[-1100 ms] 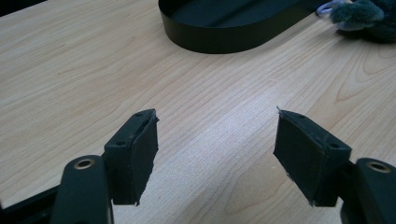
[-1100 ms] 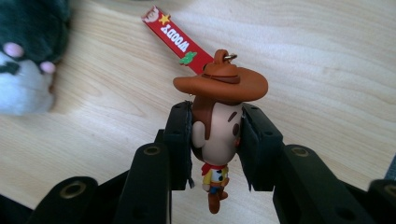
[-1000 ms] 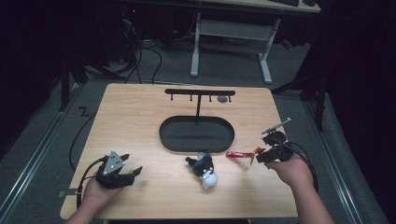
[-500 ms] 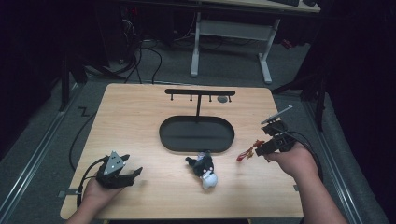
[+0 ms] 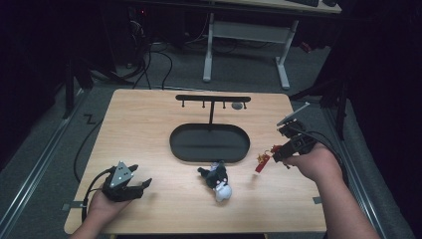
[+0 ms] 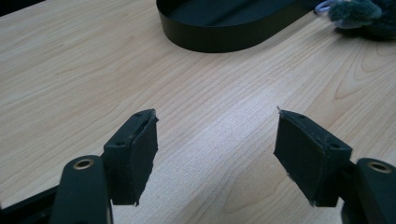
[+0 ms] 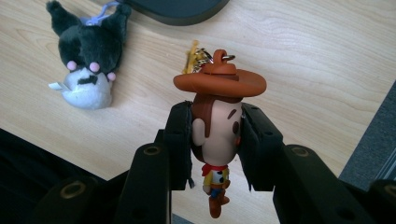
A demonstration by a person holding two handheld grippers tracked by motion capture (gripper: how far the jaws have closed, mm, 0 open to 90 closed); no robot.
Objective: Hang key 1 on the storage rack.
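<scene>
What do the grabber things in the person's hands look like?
Both are black. The left gripper has a grey three-cornered plate on top and a black cable looping behind. Its pads are flat and black. The right gripper has a black cable too. The forearms show no sleeves.

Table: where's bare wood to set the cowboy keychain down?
Free: the wide left stretch between the oval tray and left gripper; the near-right corner past the plush. Crowded: the centre, tray, hook stand and plush close together.

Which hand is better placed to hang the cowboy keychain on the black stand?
Right. Its tongs already clamp the cowboy keychain above the table, near the stand. The left tongs are open, low at the table's near edge.
</scene>
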